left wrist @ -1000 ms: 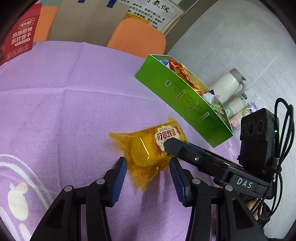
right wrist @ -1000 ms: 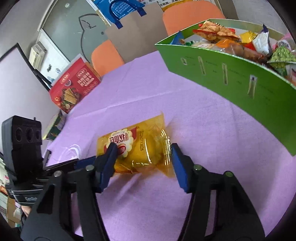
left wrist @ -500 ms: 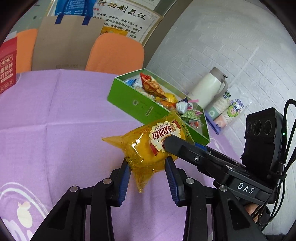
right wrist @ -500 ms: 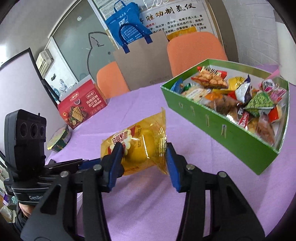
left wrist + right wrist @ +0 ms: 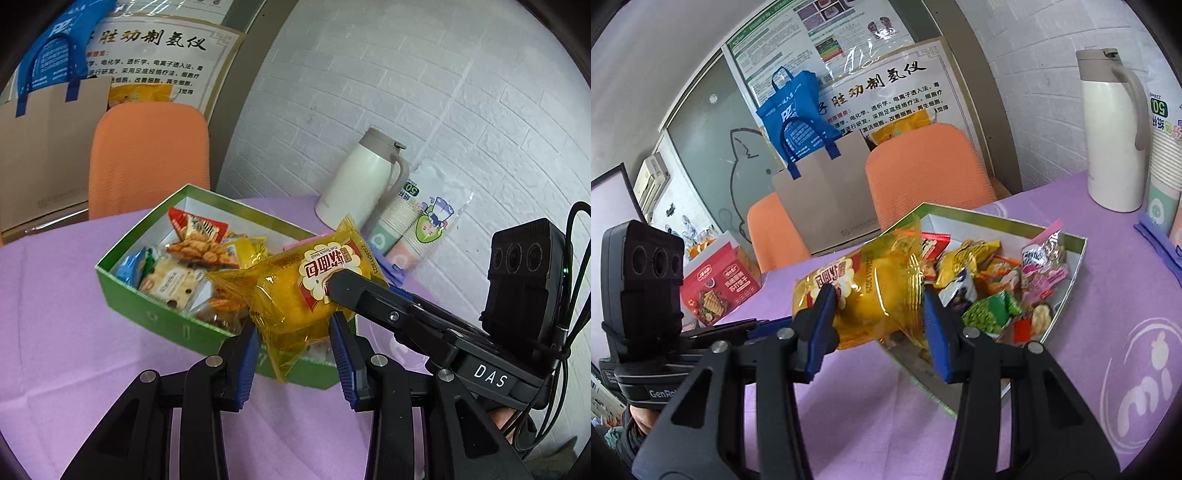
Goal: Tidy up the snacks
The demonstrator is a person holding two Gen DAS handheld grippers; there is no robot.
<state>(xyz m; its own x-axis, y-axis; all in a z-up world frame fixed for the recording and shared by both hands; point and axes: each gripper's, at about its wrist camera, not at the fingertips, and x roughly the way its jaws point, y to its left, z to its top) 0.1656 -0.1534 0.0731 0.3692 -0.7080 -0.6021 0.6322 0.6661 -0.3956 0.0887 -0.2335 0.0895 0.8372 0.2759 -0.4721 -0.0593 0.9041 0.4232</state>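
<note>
Left wrist view: the left gripper (image 5: 293, 341) stands partly closed, its two blue-padded fingers (image 5: 246, 360) pressing the lower end of a yellow bread packet (image 5: 295, 291) from either side; the packet is lifted clear of the purple tablecloth (image 5: 66, 332). The right gripper (image 5: 334, 284) enters from the right of the fingers, one black finger lying across the packet's printed label; how far it is closed cannot be told from this view. Directly ahead of the fingertips, partly behind the packet, sits a green box (image 5: 155, 314) with a white interior, filled with assorted snack packs (image 5: 195, 243). Farther ahead and to the right stand a white thermos jug (image 5: 360, 184) and a sleeve of paper cups (image 5: 413, 229) against a white brick wall. Ahead and to the left is an orange chair (image 5: 147, 155). Right wrist view: the right gripper (image 5: 879, 325) is likewise partly closed, its blue pads (image 5: 936, 332) gripping the same yellow bread packet (image 5: 875, 295) across its width, the packet tilted with its crimped end uppermost. The left gripper (image 5: 768, 328) reaches in from the left, its tip hidden behind the near finger. The green box (image 5: 1075, 266) lies just ahead and to the right of the fingertips, the packet overlapping its near corner. A red biscuit carton (image 5: 716, 288) stands to the left on the tablecloth (image 5: 1108, 314), with the thermos jug (image 5: 1112, 125) far right.
</note>
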